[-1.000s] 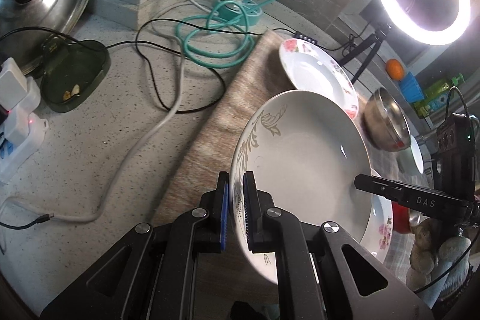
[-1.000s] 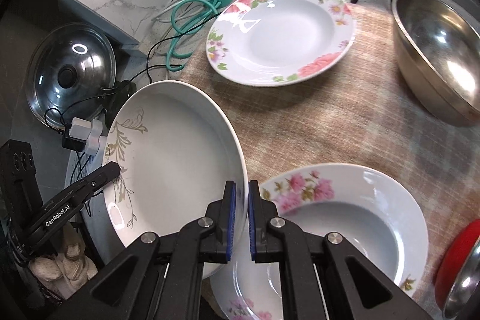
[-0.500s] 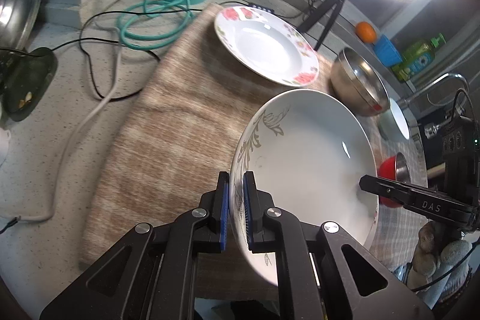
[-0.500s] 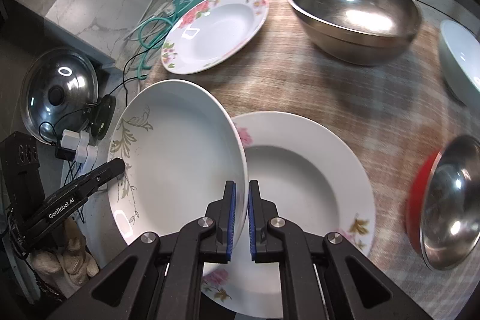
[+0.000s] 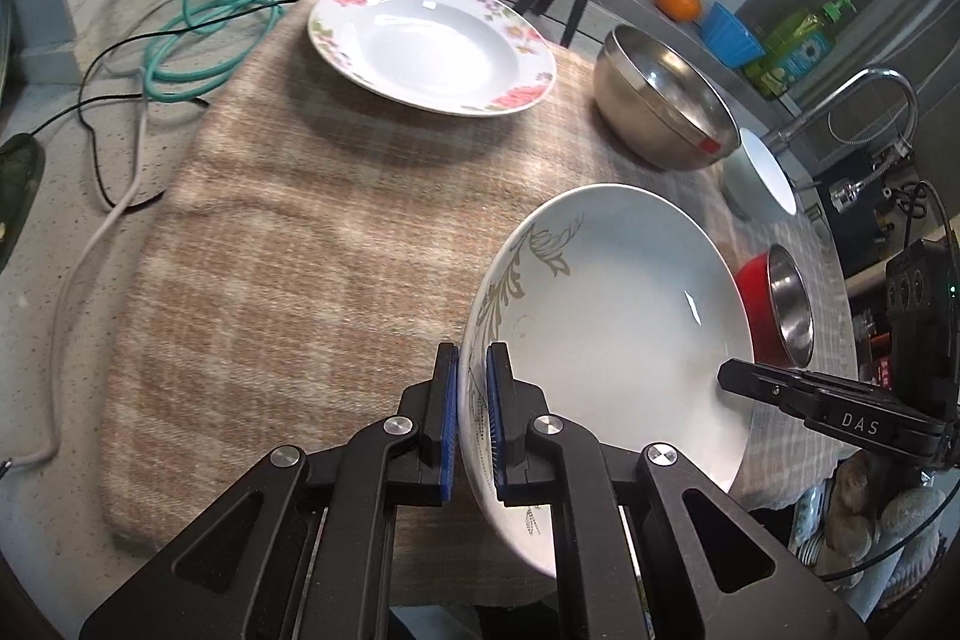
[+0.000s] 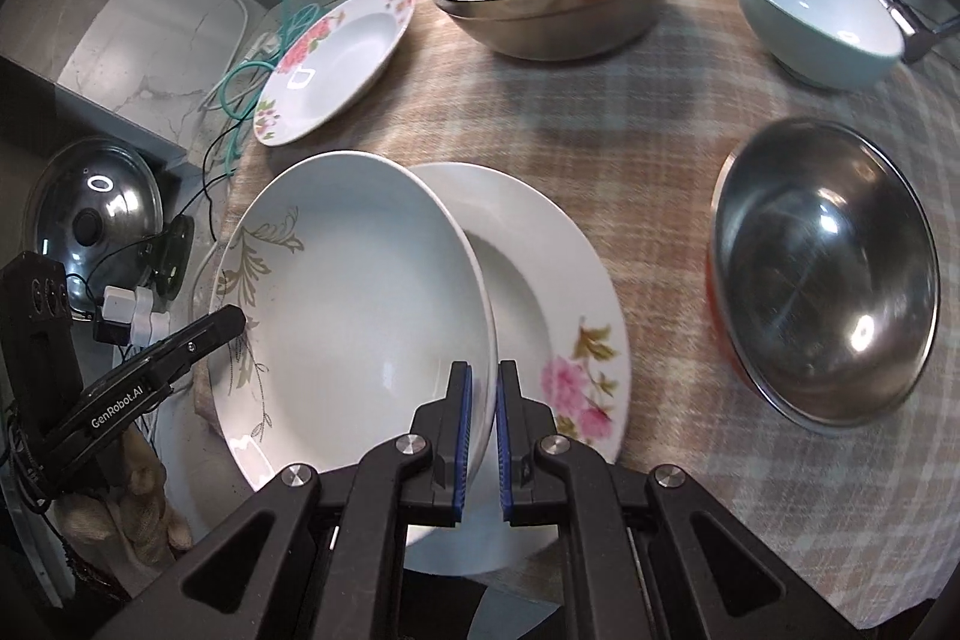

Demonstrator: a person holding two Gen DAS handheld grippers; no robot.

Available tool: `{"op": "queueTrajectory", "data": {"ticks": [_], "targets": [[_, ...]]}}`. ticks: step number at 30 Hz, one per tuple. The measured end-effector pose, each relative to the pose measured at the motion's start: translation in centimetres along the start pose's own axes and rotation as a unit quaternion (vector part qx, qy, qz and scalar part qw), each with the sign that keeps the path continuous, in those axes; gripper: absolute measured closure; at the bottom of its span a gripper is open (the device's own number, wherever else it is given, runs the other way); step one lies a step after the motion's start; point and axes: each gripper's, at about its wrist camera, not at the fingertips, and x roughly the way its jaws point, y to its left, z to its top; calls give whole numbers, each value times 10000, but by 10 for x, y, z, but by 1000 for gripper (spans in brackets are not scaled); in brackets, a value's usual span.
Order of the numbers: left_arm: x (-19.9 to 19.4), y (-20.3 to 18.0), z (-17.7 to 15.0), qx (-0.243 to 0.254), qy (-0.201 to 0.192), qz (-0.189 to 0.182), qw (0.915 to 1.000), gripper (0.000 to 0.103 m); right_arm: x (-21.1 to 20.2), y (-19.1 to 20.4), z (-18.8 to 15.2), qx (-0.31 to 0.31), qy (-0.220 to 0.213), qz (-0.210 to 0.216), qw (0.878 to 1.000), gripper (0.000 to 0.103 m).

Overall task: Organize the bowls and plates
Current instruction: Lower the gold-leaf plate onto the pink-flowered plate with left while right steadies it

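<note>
Fingers first: your left gripper has its blue pads clenched on the left rim of the deep white plate with the olive leaf pattern, and your right gripper is clamped the same way on the opposite rim, so you carry that plate between the two, tilted and raised above the beige checked cloth that covers the desk.

From your left fingers, the coiled teal cable and the white cord lie far off to the left on the speckled desk. Ahead of those fingers, well apart, sits the shallow white plate with pink roses on its rim. Further right stands the large steel bowl, then the small pale blue bowl, then the red-sided steel bowl just beyond the held plate's far edge.

From your right fingers, the held plate fills the left side, and your other gripper shows black at its far rim. Directly under and just right of those fingers lies a second white plate with a pink flower on its rim; the held plate overlaps its left part, though you cannot tell whether they touch. Well to the right rests the red-sided steel bowl.
</note>
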Motion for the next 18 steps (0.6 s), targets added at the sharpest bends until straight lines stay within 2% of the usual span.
{"op": "queueTrajectory", "data": {"ticks": [18], "targets": [[17, -23, 0, 314, 186, 12, 9993, 96, 2, -25, -12, 232, 50, -145, 9996, 96]]}}
